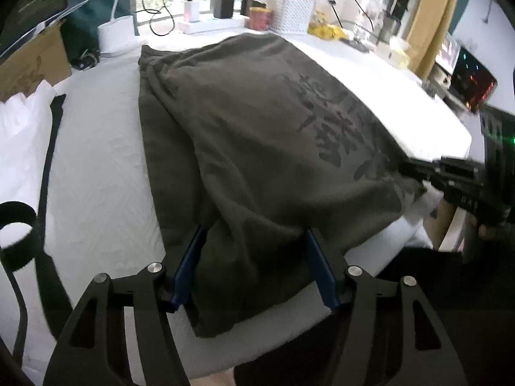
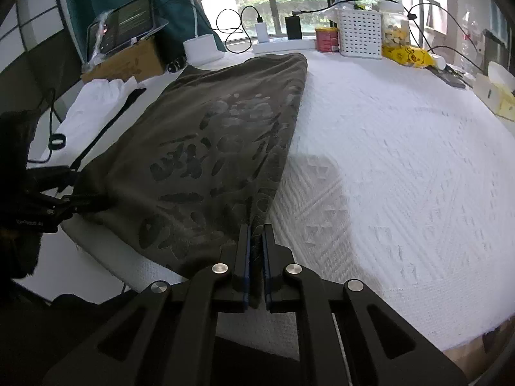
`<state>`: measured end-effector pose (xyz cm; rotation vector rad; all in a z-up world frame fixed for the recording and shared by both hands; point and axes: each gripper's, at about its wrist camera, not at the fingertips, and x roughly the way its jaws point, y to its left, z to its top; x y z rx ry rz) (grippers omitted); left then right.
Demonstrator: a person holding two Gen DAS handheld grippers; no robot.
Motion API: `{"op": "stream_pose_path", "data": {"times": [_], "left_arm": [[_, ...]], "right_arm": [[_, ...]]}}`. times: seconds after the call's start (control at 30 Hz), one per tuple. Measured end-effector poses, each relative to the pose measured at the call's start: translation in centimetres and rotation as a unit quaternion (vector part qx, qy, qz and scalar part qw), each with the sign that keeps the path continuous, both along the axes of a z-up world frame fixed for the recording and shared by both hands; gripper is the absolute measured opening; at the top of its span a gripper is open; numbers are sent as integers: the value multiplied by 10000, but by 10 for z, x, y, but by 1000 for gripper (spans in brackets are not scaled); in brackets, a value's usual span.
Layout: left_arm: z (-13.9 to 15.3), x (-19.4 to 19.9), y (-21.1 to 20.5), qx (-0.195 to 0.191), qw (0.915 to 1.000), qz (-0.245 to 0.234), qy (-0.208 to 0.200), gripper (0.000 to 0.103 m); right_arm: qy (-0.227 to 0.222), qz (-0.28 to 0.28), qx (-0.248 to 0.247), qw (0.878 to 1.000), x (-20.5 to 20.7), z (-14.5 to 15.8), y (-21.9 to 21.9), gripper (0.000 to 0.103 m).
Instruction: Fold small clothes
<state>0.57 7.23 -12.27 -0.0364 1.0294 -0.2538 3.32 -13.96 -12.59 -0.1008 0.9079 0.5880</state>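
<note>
Here a dark olive T-shirt (image 1: 257, 148) with a darker printed design lies lengthwise on a table covered by a white textured cloth (image 2: 402, 160), reaching from the near edge almost to the far edge. At the left edge of the table sit a cardboard box (image 1: 29, 64) and a crumpled white garment (image 1: 19, 135), with a black strap (image 1: 48, 148) running beside it. The left gripper (image 1: 254, 247) hangs over the shirt's near end at the near edge of the table; its blue-padded jaws stand apart with a raised hump of fabric between them, and the pads do not press on it. Further right, the right gripper (image 2: 256, 238) has its jaws together, clamped on the shirt's near right-hand edge. Along the far edge stand a white round lamp base (image 2: 202, 48), a red tin (image 2: 326, 40), a white perforated basket (image 2: 360, 32) and a yellow packet (image 2: 408, 56).
</note>
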Motion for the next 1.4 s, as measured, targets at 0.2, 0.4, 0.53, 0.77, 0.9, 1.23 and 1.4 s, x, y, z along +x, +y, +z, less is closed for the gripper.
{"op": "stream_pose_path", "data": {"times": [0.2,0.4,0.53,0.77,0.9,1.23,1.4], "left_arm": [[2,-8,-10,118,9995,-264,104,64],[9,-8,-6,-119,9994,-187,247,65],[23,-2,9,-109,9999,81,-7,65],[32,31,28,122,9972,644,-364,65],[33,52,31,137,9964,728,-406,65],[29,107,36,120,9959,776,-456,65],[25,130,47,-117,9935,1040,-442,76]], "right_arm": [[-45,52,-40,10000,-6,1,-2,6],[51,8,29,10000,-9,2,-15,6],[158,97,112,9998,-7,3,-19,6],[217,214,215,9993,4,13,-22,25],[117,195,262,9994,16,22,-22,42],[42,85,128,9999,70,26,-10,54],[62,33,56,10000,99,23,-3,60]]}}
